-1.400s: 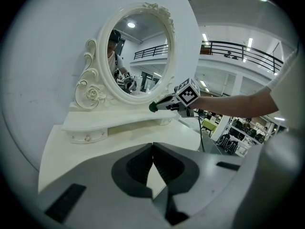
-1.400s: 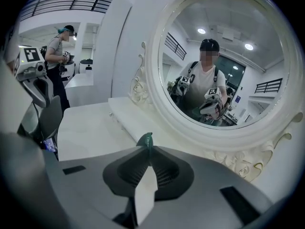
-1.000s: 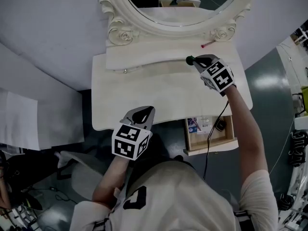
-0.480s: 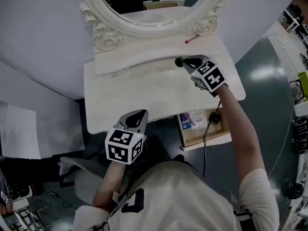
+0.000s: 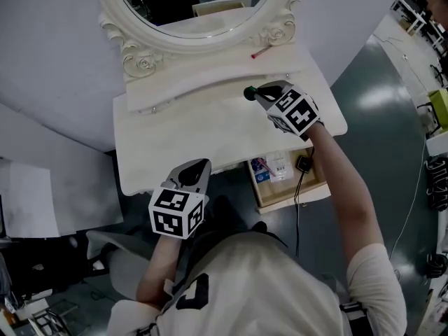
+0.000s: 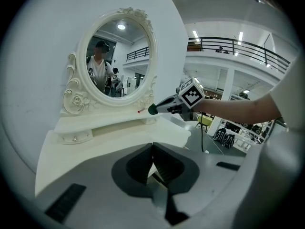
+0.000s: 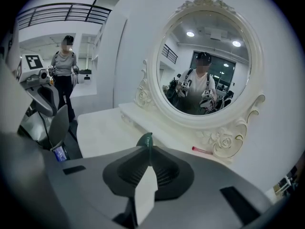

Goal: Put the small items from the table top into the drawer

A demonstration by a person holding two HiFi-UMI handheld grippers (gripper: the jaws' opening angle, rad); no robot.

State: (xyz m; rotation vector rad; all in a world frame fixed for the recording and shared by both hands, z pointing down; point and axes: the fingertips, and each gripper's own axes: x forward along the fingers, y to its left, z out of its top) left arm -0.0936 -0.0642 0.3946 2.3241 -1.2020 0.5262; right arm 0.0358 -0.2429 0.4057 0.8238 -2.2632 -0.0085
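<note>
We've got a white dressing table [image 5: 196, 135] with its drawer [image 5: 285, 196] pulled open. Our right gripper [image 5: 257, 92] is clamped on a small dark-green round thing [image 5: 248, 92] over the tabletop. The left gripper [image 5: 198, 166] is pinched closed on nothing. A thin red stick [image 5: 260, 52] lies by the mirror [image 5: 203, 5].

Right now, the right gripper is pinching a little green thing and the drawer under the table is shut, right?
Not quite. The drawer is open, pulled out under the table with small things inside; the head view shows it. The right gripper is pinching the little green thing.
</note>
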